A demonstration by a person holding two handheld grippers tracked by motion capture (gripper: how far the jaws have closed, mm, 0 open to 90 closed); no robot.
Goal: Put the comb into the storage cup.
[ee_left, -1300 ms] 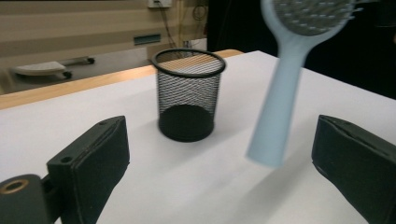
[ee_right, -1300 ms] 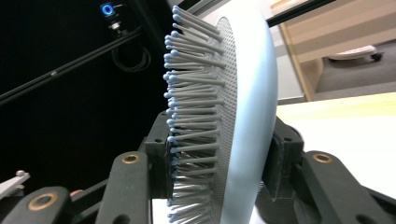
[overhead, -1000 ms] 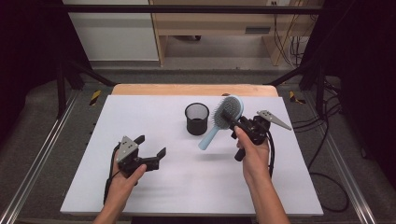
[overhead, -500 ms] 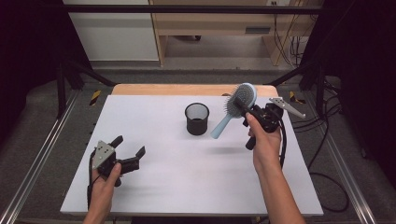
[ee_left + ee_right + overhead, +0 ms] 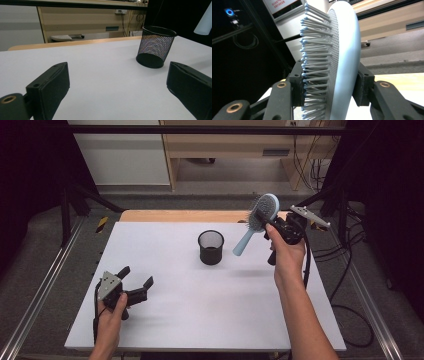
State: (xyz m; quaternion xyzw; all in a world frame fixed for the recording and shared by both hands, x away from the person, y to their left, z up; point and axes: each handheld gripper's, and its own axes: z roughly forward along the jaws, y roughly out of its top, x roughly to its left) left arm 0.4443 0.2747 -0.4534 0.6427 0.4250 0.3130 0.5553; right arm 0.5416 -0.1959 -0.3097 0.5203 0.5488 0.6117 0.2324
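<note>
A light blue hairbrush (image 5: 257, 220) hangs in the air at the table's far right, its handle pointing down-left toward a black mesh cup (image 5: 211, 247). My right gripper (image 5: 266, 220) is shut on the brush head. In the right gripper view the jaws press the bristle side and the smooth back of the hairbrush (image 5: 337, 62). My left gripper (image 5: 136, 281) rests low near the table's front left, open and holding nothing. Ahead of it in the left gripper view stands the mesh cup (image 5: 156, 46), upright, with the brush handle's tip (image 5: 205, 22) at the upper right.
The white table top (image 5: 200, 310) ends in a wooden strip (image 5: 180, 215) at the far edge. Metal rails (image 5: 40, 295) run along both sides. Cables (image 5: 350, 270) trail off the right edge.
My right gripper has lifted the hairbrush up and farther toward the back right. My left gripper has drawn back to the left and toward the front edge, staying open.
</note>
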